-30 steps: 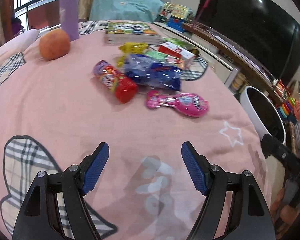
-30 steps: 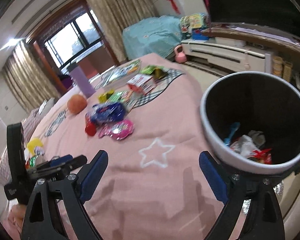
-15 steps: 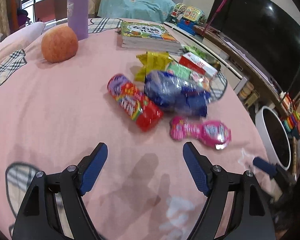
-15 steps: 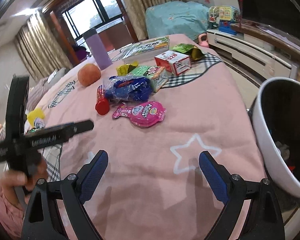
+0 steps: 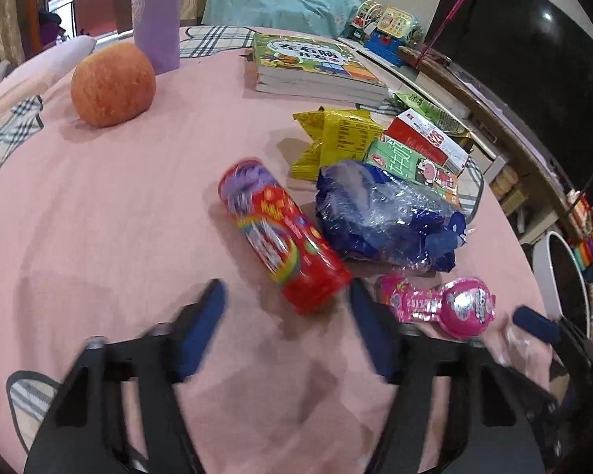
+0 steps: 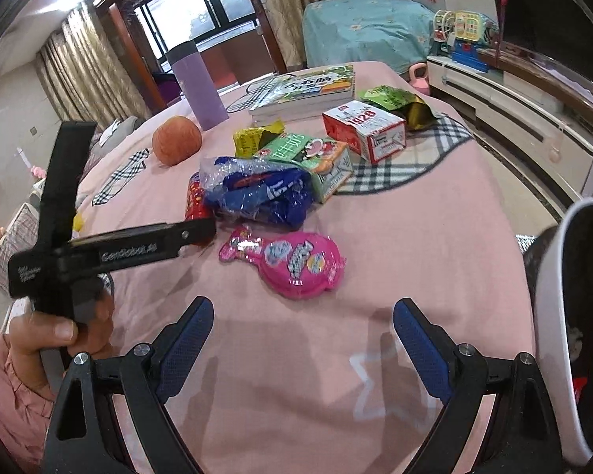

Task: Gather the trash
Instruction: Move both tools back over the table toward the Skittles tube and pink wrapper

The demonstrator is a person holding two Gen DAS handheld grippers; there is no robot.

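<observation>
The left hand-held gripper (image 5: 284, 316) points down at a pink-covered worktop (image 5: 118, 205), its blue jaws partly apart and closing, with nothing pressed between them yet. Just ahead of its tips lies the near end of a red snack tube (image 5: 280, 233), lying on its side and angled away; this looks like the piece of trash being approached. Touching the tube's far side is a crumpled blue plastic wrapper (image 5: 387, 221), and beside the right jaw lies a flat pink candy packet (image 5: 442, 304). Behind these sit a yellow wrapper (image 5: 336, 134), a green carton (image 5: 415, 166) and a red and white box (image 5: 427, 138). Farther back are a stack of books (image 5: 312, 67), an orange fruit (image 5: 112, 85) and a purple bottle (image 5: 156, 12), none of which look like trash. The right hand-held gripper (image 6: 302, 335) hovers over bare cloth with its jaws wide apart and empty, the pink packet just ahead of it. A white bin with a dark inside (image 6: 565, 316) stands off the worktop's edge at the right. The step in hand appears to be picking up the next item; the next move likely calls for bringing the left jaws forward around the tube's end before they finish closing.
</observation>
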